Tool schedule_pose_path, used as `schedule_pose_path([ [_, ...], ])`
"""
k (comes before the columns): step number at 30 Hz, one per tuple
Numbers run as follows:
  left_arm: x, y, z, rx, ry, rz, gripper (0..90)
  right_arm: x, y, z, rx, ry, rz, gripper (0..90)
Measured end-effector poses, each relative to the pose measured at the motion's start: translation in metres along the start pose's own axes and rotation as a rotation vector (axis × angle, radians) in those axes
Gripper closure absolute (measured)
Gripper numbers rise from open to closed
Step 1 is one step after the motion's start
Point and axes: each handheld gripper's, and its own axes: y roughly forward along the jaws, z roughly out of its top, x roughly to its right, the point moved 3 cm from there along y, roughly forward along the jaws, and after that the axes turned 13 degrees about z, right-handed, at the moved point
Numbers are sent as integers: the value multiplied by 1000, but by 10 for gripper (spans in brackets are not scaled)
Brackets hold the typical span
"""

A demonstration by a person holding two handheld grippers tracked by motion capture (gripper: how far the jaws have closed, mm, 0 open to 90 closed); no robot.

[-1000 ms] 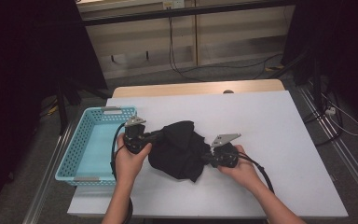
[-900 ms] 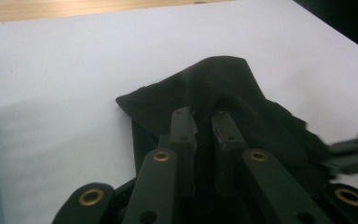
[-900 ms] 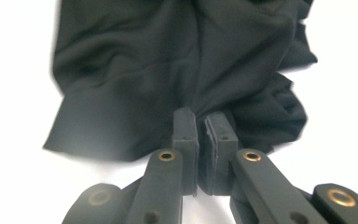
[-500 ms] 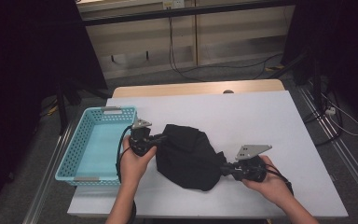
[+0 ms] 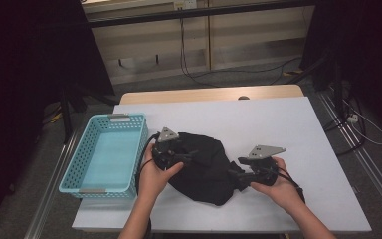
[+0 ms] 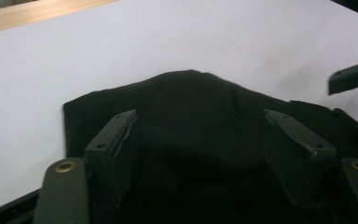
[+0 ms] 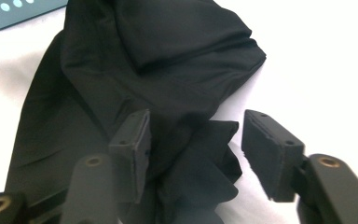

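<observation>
A black cloth (image 5: pixel 206 167) lies crumpled on the white table (image 5: pixel 283 119), between my two grippers. My left gripper (image 5: pixel 190 155) sits at the cloth's left edge and points right. Its jaws have just been opening, and in the left gripper view the cloth (image 6: pixel 196 107) lies loose between and under them (image 6: pixel 198 119). My right gripper (image 5: pixel 236 177) is at the cloth's lower right edge and points left. Its jaws have just been opening too; a folded corner of cloth (image 7: pixel 205 149) lies between them (image 7: pixel 196 119), unpressed.
An empty teal perforated basket (image 5: pixel 72 172) stands on the table's left part, close to my left hand. A wooden strip (image 5: pixel 204 94) runs along the table's far edge. Bare white tabletop spreads behind and to the right of the cloth.
Both grippers were closed on the cloth and now stand open on it. The hands drew apart, the right one toward the right, and the cloth has spread out flatter and longer.
</observation>
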Motion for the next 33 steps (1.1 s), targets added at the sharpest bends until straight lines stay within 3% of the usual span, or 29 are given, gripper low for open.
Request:
schedule_pose_path([
  [8, 18, 13, -3, -25, 29, -54, 253, 4, -6, -1, 22, 15, -30, 305],
  [9, 23, 20, -7, -43, 63, -59, 251, 6, -8, -2, 27, 22, -40, 301],
  [10, 26, 24, -11, -57, 64, -64, 249, 7, -9, -2, 29, 26, -42, 295],
  [13, 28, 39, -25, -114, 84, -52, 245, 9, -10, -3, 34, 35, -45, 294],
  [17, 26, 43, -31, -103, 90, -35, 241, 10, -10, -3, 28, 33, -48, 294],
  [19, 22, 40, -30, -111, 74, -2, 400, 9, -8, -4, 25, 35, -47, 294],
  [24, 16, 34, -29, -114, 35, 8, 669, 9, -6, -3, 27, 33, -48, 297],
  [27, 13, 29, -25, -111, -14, -15, 713, 4, -2, -2, 37, 45, -24, 310],
  [30, 11, 26, -24, -115, -12, -26, 730, -2, 4, 0, 32, 28, -2, 311],
  [33, 9, 22, -22, -112, -35, -35, 748, -11, 15, 2, 8, 0, 16, 341],
])
